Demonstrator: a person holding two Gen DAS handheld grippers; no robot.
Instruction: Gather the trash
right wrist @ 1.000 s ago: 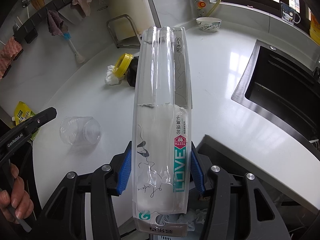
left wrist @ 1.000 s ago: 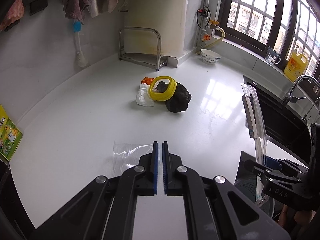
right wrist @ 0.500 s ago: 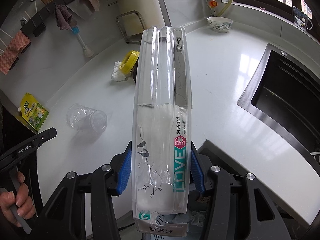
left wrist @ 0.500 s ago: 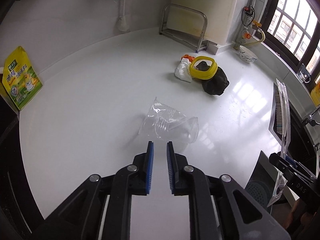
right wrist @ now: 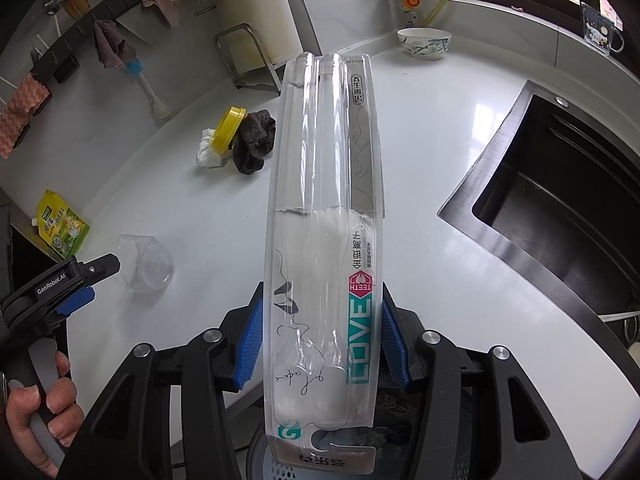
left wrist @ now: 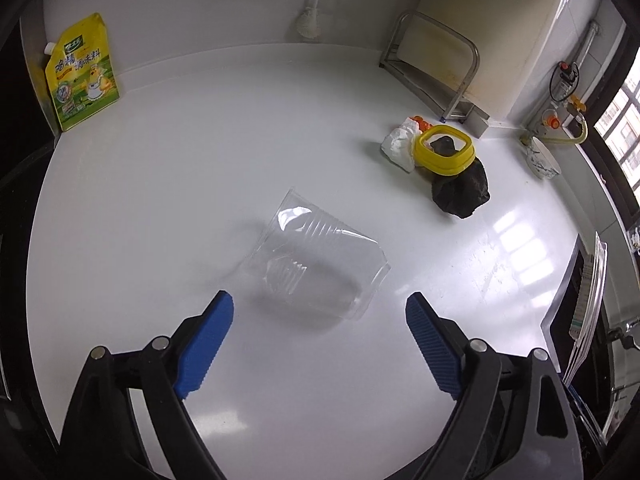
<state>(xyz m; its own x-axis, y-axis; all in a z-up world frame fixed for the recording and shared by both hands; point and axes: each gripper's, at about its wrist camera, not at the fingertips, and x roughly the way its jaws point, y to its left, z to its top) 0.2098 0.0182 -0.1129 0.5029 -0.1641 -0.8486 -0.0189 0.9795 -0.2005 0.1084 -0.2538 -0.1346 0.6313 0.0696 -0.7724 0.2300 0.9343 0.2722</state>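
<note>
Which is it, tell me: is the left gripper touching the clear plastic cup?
Apart. The left wrist view shows the left gripper open, bare counter between both pads and the clear plastic cup.

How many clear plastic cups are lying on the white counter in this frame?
1. The plastic cup lies on its side on the counter, just ahead of the open left hand-held gripper. None seems hidden.
</note>
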